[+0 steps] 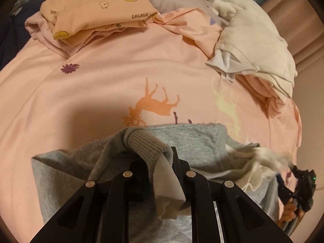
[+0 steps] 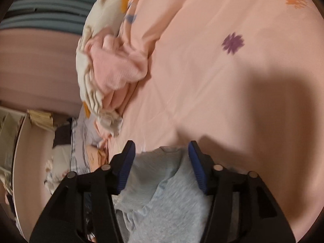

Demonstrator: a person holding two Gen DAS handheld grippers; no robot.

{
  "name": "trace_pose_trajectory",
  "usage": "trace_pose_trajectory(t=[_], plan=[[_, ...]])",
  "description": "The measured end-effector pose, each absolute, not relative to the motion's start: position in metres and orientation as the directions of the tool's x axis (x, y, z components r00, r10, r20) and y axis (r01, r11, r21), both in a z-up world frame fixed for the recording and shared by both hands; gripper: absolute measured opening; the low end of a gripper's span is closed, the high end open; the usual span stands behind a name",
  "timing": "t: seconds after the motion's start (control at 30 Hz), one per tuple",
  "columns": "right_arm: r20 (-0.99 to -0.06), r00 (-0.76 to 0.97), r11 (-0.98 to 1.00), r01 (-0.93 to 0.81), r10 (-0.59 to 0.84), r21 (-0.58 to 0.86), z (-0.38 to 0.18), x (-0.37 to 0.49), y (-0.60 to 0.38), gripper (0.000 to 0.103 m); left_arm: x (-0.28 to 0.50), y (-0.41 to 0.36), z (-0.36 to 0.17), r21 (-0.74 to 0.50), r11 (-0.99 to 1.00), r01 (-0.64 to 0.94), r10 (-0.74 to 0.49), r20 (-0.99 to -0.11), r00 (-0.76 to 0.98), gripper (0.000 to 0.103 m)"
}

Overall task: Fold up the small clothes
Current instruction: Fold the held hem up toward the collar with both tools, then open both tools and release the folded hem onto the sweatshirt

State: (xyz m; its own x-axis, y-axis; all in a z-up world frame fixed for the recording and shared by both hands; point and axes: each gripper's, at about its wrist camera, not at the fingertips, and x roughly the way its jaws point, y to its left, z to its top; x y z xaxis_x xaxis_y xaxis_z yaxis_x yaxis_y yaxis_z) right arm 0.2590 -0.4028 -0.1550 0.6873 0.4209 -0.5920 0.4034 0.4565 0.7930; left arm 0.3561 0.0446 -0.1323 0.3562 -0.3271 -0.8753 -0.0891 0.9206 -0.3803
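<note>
A small grey garment (image 1: 192, 141) lies spread on the pink bed cover (image 1: 101, 101). My left gripper (image 1: 158, 158) is shut on its ribbed cuff (image 1: 145, 145), with white lining hanging between the fingers. At the right edge of the left wrist view is my right gripper (image 1: 299, 184), held by a hand (image 1: 289, 208) beside the garment's white-lined edge. In the right wrist view, the right gripper (image 2: 161, 151) stands open. Its blue pads (image 2: 129, 162) are apart, and the grey garment (image 2: 162, 202) lies loose between them on the bed cover (image 2: 202, 81).
A folded peach printed stack (image 1: 95, 6) sits at the far left of the bed. A loose cream and white pile (image 1: 253, 46) lies at the far right, also seen as pink and white clothes (image 2: 109, 66). A pale round tabletop (image 2: 22, 151) stands beside the bed.
</note>
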Motion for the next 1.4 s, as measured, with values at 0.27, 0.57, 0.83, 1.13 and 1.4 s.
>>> trace_pose_trajectory(t=[0.27, 0.57, 0.83, 1.13, 1.4], plan=[[-0.582, 0.722, 0.533, 0.347, 0.373, 0.772, -0.129, 0.235, -0.408, 0.059, 0.368, 0.063, -0.13, -0.487, 0.86, -0.153, -0.43, -0.852, 0.298, 0.029], [-0.606, 0.709, 0.672, 0.253, 0.36, 0.696, -0.105, 0.228, -0.38, 0.062, 0.384, 0.089, -0.133, -0.576, 0.74, -0.347, -0.519, -0.817, 0.25, 0.038], [-0.716, 0.63, 0.861, 0.142, 0.302, 0.488, -0.113, 0.276, -0.339, 0.065, 0.391, 0.096, -0.111, -0.65, 0.684, -0.33, -0.593, -0.76, 0.265, 0.054], [-0.804, 0.557, 0.953, 0.072, 0.206, 0.294, -0.131, 0.324, -0.303, 0.067, 0.384, 0.114, -0.081, -0.602, 0.746, -0.284, -0.472, -0.779, 0.412, 0.072], [-0.825, 0.553, 0.992, -0.018, 0.113, 0.125, -0.141, 0.324, -0.277, 0.003, 0.332, 0.066, -0.091, -0.442, 0.897, -0.008, -0.409, -0.837, 0.363, 0.072]])
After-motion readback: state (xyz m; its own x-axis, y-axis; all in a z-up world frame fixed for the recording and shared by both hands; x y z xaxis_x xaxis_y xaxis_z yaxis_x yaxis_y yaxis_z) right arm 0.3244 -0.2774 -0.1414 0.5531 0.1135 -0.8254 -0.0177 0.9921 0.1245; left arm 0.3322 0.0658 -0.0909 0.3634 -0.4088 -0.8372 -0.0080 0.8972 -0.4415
